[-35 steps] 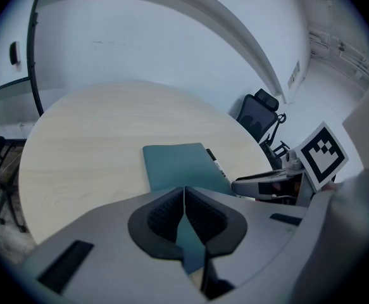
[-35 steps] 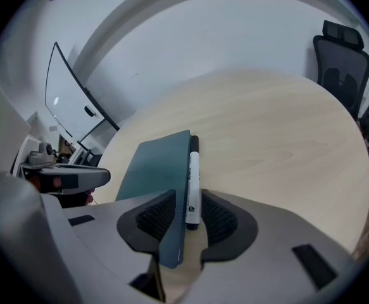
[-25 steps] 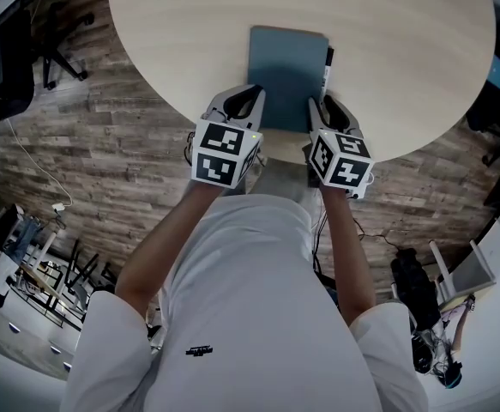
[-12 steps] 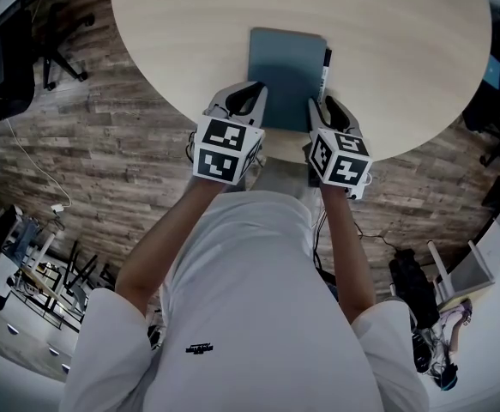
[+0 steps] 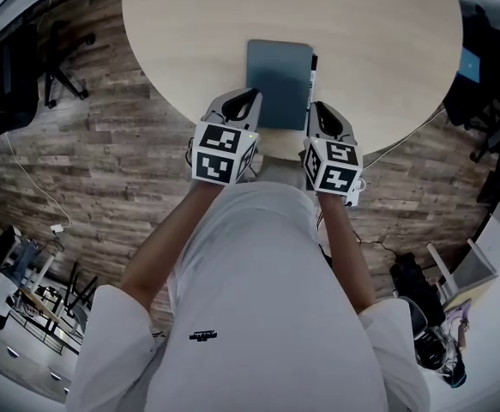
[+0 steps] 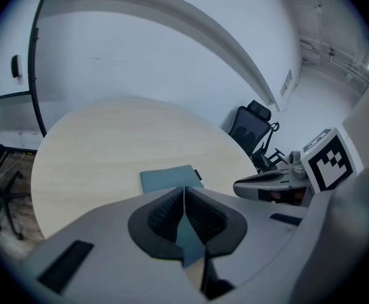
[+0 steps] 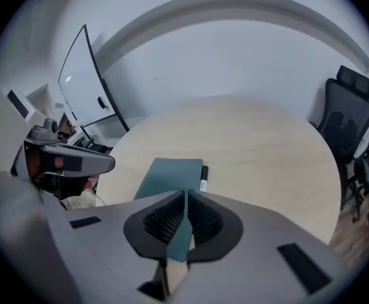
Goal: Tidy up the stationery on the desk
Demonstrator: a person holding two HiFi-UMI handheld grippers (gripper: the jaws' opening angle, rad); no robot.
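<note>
A teal notebook (image 5: 280, 82) lies flat near the front edge of the round wooden desk (image 5: 189, 33). A black-and-white marker pen (image 5: 312, 80) lies along the notebook's right side. My left gripper (image 5: 248, 103) hovers at the notebook's near left corner with its jaws shut and nothing between them. My right gripper (image 5: 318, 114) is at the near right corner, just short of the pen, also shut and empty. From the left gripper view the notebook (image 6: 167, 179) sits beyond the shut jaws. From the right gripper view the notebook (image 7: 171, 175) and pen (image 7: 204, 177) lie ahead.
The desk edge (image 5: 267, 148) is right in front of the person's body. Office chairs (image 5: 52, 50) stand on the wood-plank floor to the left, another chair (image 7: 349, 119) to the right. Cables and clutter (image 5: 430, 316) lie on the floor at lower right.
Both grippers have stayed by the notebook's near corners, jaws shut. The head view has pulled back a little, so desk and notebook look smaller and higher.
</note>
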